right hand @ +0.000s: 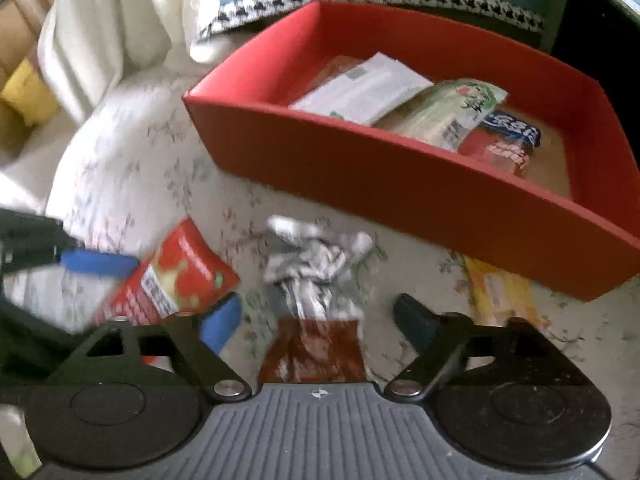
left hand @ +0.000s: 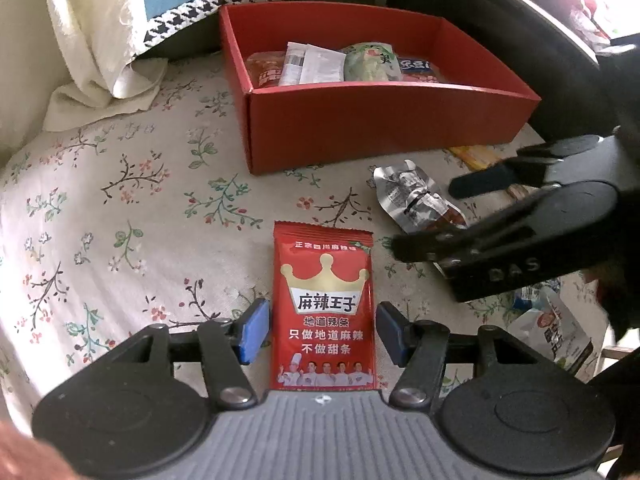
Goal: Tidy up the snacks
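Red packet [left hand: 323, 312] between our left hand-held gripper [left hand: 323, 332], spread, not pinching.
Next: clamp it, carry to red box [left hand: 384, 128]; right hand-held gripper [right hand: 318, 320] spread over silver packet [right hand: 316, 264].

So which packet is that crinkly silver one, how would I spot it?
Start at the red box on the flowered cloth. Just in front of its near wall, to the right of the flat red crown packet, lies the silver packet. It alone is crumpled foil, silver at one end and brown-red at the other.
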`<state>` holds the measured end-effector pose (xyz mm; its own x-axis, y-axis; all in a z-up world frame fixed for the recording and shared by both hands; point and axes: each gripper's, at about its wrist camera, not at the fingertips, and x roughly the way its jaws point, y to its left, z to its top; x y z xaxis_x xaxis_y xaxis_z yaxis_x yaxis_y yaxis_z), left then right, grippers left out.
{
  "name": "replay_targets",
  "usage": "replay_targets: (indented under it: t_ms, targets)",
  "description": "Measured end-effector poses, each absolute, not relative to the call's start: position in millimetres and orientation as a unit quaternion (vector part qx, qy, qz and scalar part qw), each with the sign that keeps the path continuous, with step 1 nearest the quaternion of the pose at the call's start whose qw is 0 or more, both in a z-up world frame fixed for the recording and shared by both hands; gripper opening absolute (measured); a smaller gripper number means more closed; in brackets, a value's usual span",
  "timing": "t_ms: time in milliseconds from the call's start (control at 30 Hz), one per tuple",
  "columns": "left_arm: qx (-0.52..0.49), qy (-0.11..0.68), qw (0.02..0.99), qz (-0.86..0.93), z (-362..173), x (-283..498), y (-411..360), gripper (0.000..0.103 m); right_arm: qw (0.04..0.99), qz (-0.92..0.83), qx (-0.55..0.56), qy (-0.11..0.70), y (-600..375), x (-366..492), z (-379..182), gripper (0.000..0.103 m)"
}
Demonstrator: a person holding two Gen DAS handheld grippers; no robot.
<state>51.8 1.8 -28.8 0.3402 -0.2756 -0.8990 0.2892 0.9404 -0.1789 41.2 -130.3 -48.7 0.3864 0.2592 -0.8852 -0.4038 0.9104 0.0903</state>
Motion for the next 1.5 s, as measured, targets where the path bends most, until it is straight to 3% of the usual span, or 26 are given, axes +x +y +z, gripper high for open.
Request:
replay_targets:
  t_ms: [67, 167, 233, 300, 400, 433, 533, 667, 1033, 1500]
  targets:
    - [0.02, 0.545, 0.82, -0.176, -30, 50, -1, 0.054, 0.836, 0.201, -0.085, 0.504, -126, 37, -52, 0.099]
    - [0.047, 0.535, 0.824, -0.18, -31, 44, -10, 0.06, 0.845, 0.177, -0.12, 0.491, -123, 33, -53, 0.088]
    - [0.067, 0.528, 0.826, -0.182, -31, 41, -14, 0.06, 0.85, 0.159, -0.099, 0.492, -129, 35, -48, 0.065]
    - [0.083, 0.523, 0.828, -0.184, -31, 38, -18, 0.061, 0.858, 0.143, -0.095, 0.485, -133, 37, -44, 0.054]
    - [0.083, 0.52, 0.832, -0.175, -32, 38, -18, 0.058, 0.859, 0.136, -0.103, 0.482, -128, 38, -45, 0.054]
    - [0.082, 0.517, 0.835, -0.168, -32, 38, -17, 0.051, 0.86, 0.136, -0.101, 0.482, -126, 35, -44, 0.054]
    - [0.059, 0.519, 0.837, -0.16, -29, 42, -11, 0.043, 0.858, 0.144, -0.062, 0.489, -130, 32, -43, 0.053]
    - [0.047, 0.522, 0.838, -0.151, -27, 44, -6, 0.04, 0.859, 0.132, -0.025, 0.493, -142, 29, -42, 0.053]
    - [-0.023, 0.504, 0.849, -0.156, -2, 44, 15, 0.039, 0.871, 0.158, 0.073, 0.46, -165, 22, -17, 0.053]
    - [-0.045, 0.469, 0.864, -0.176, 27, 39, 18, 0.039, 0.883, 0.17, 0.085, 0.428, -170, 19, 1, 0.054]
